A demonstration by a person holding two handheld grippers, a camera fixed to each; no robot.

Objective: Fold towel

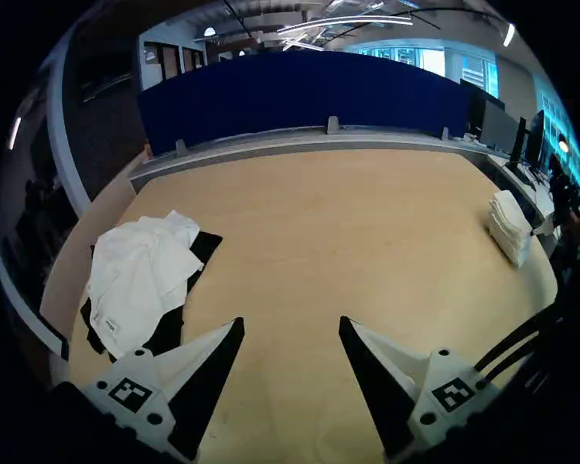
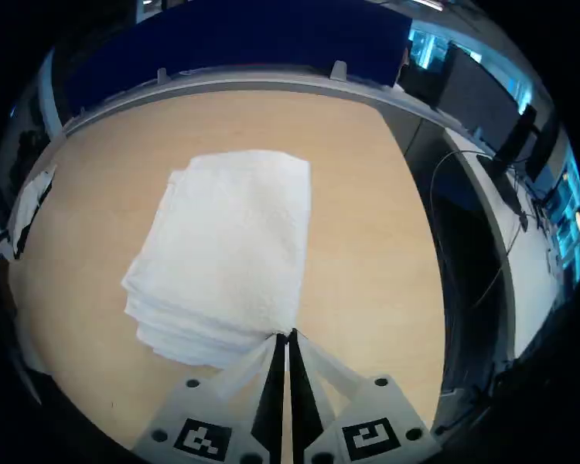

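Observation:
In the right gripper view a stack of folded white towels (image 2: 228,255) lies on the wooden table (image 2: 367,232). My right gripper (image 2: 288,337) is shut, its tips pinching the near corner of the stack's top towel. In the left gripper view my left gripper (image 1: 290,325) hangs open over bare table, nothing between its fingers. A crumpled white towel (image 1: 139,274) lies to its left on a black cloth (image 1: 170,325). The same folded stack (image 1: 510,228) sits far off at the table's right edge.
A blue partition (image 1: 305,97) and a grey rail (image 1: 290,143) close off the table's far side. Monitors (image 1: 522,135) and another desk with cables (image 2: 514,232) stand past the right edge. The crumpled towel (image 2: 29,203) lies at the far left.

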